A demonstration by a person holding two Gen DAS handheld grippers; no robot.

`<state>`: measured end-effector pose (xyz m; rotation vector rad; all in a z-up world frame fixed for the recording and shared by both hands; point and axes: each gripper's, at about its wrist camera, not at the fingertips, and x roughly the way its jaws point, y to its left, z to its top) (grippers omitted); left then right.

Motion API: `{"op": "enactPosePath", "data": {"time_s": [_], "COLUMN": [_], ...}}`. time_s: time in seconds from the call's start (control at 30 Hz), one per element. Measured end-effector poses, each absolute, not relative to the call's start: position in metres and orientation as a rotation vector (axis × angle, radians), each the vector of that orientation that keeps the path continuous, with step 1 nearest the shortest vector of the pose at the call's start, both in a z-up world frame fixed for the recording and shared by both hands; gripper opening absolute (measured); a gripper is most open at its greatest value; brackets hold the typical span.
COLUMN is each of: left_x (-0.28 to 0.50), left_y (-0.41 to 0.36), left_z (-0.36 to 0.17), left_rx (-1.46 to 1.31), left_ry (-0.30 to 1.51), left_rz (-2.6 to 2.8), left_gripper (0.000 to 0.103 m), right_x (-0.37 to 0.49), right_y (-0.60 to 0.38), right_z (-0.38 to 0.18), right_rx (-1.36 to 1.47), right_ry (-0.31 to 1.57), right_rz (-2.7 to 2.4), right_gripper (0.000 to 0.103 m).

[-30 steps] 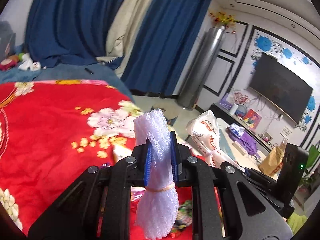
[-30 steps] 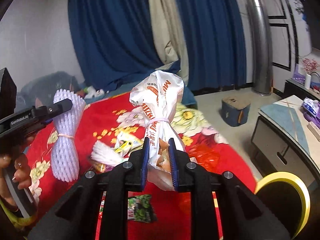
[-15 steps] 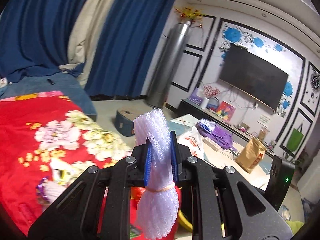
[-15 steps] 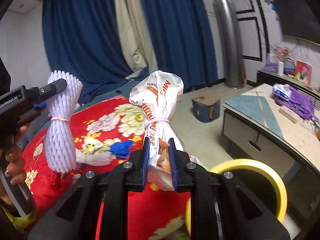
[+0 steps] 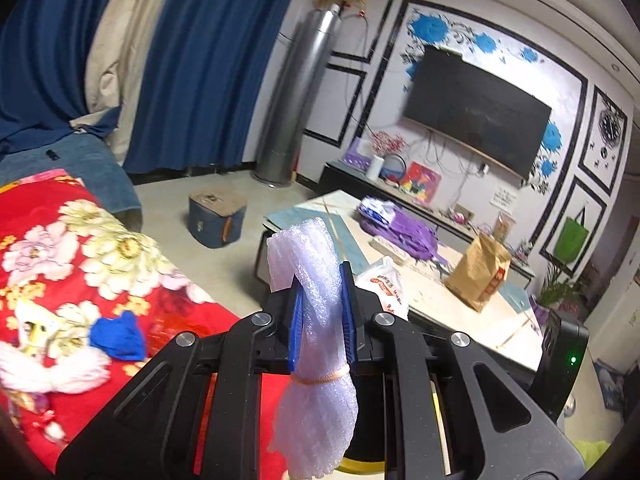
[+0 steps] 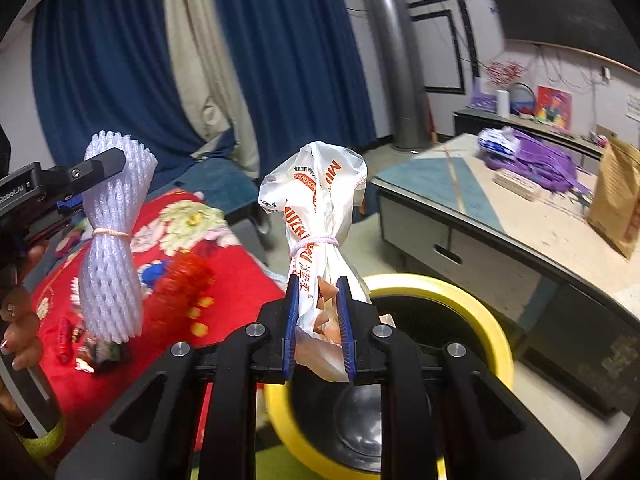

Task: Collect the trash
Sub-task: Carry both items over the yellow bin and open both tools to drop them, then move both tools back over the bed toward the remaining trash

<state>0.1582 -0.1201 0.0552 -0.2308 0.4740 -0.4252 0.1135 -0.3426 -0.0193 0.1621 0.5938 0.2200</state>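
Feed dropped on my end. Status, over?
Left gripper shut on foam net roll. Right gripper shut on tied plastic bag, above yellow-rimmed bin. Nothing blocking the bin mouth.

Yellow-rimmed bin below the right gripper: near rim and interior hidden by the gripper body. Foam net bundle: lower end cut off at the frame edge. Items left of the left gripper blurred, unidentifiable.
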Motion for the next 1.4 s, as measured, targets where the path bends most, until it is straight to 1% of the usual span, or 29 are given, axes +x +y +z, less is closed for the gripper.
{"op": "enactPosePath", "data": {"time_s": [0.5,0.67,0.77,0.8,0.83,0.87,0.9,0.93,0.97,1.0,1.03,1.13,1.2,1.27,1.37,1.4], "left_x": [0.197,0.203,0.204,0.205,0.204,0.206,0.206,0.207,0.207,0.207,0.207,0.207,0.205,0.203,0.199,0.197], "left_y": [-0.203,-0.217,-0.222,-0.223,-0.222,-0.222,-0.221,-0.218,-0.216,-0.214,-0.210,-0.199,-0.191,-0.186,-0.176,-0.173], "left_z": [-0.018,-0.032,-0.035,-0.036,-0.036,-0.035,-0.035,-0.035,-0.036,-0.035,-0.035,-0.030,-0.025,-0.021,-0.015,-0.014], "left_rx": [-0.173,-0.156,-0.146,-0.145,-0.146,-0.146,-0.147,-0.152,-0.158,-0.164,-0.171,-0.191,-0.201,-0.204,-0.216,-0.217], "left_ry": [0.654,0.687,0.694,0.697,0.699,0.699,0.700,0.700,0.699,0.701,0.702,0.700,0.685,0.675,0.663,0.658], "left_rz": [-0.505,-0.516,-0.522,-0.523,-0.525,-0.523,-0.519,-0.512,-0.506,-0.500,-0.495,-0.471,-0.454,-0.436,-0.416,-0.409], "left_gripper": [0.012,0.012,0.014,0.018,0.026,0.031,0.046,0.054,0.062,0.069,0.077,0.088,0.092,0.092,0.092,0.092], "right_x": [0.120,0.121,0.123,0.123,0.124,0.125,0.126,0.126,0.126,0.126,0.126,0.124,0.121,0.117,0.112,0.110], "right_y": [-0.402,-0.413,-0.416,-0.417,-0.417,-0.417,-0.419,-0.419,-0.420,-0.420,-0.420,-0.420,-0.418,-0.416,-0.411,-0.410], "right_z": [-0.082,-0.099,-0.103,-0.105,-0.106,-0.106,-0.106,-0.105,-0.105,-0.104,-0.103,-0.098,-0.093,-0.087,-0.077,-0.074], "right_rx": [0.254,0.299,0.315,0.327,0.335,0.338,0.340,0.344,0.348,0.349,0.349,0.344,0.336,0.325,0.311,0.307], "right_ry": [0.742,0.789,0.803,0.807,0.811,0.813,0.811,0.810,0.807,0.803,0.797,0.776,0.752,0.725,0.679,0.664], "right_rz": [0.091,0.081,0.084,0.089,0.089,0.090,0.087,0.085,0.086,0.084,0.077,0.064,0.053,0.045,0.043,0.044], "right_gripper": [0.018,0.018,0.020,0.023,0.024,0.029,0.034,0.035,0.038,0.044,0.045,0.049,0.054,0.055,0.063,0.063]}}
